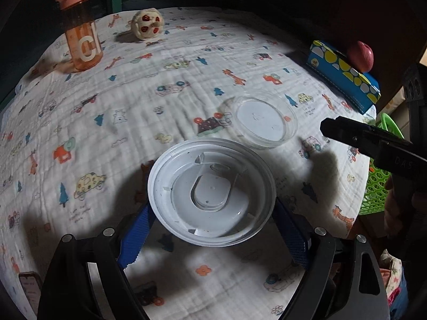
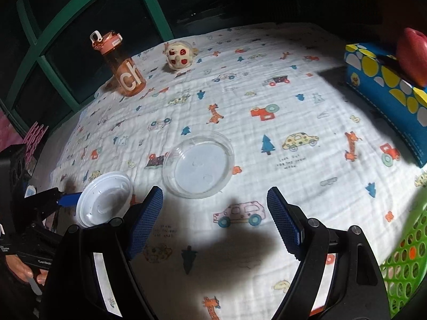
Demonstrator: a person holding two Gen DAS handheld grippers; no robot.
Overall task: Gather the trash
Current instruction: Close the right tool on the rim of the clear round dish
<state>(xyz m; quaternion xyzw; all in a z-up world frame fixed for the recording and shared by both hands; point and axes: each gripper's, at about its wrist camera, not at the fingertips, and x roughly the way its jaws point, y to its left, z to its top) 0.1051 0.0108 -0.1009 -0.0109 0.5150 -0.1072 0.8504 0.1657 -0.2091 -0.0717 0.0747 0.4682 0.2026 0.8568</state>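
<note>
Trash pickup under way on a cloth (image 2: pixel 267 85) printed with cars and giraffes. Left gripper (image 1: pixel 212 221) pinches a white cup lid (image 1: pixel 212 192) between its blue pads, which press the rim from both sides; whether the lid is clear of the cloth cannot be told. Right gripper (image 2: pixel 214 221) hangs wide open and empty, just short of a clear lid (image 2: pixel 198 164) lying flat on the cloth. A green basket (image 2: pixel 405 261) at the table's right edge is likely the bin (this is a guess). To do this well, carry the white lid level toward the basket with a steady squeeze, since a thin rim can pop free; the right gripper should straddle the clear lid's rim before closing. The basket is cropped and its contents are hidden; a bottle (image 2: pixel 120 64) and toy (image 2: pixel 178 54) stand far off.
</note>
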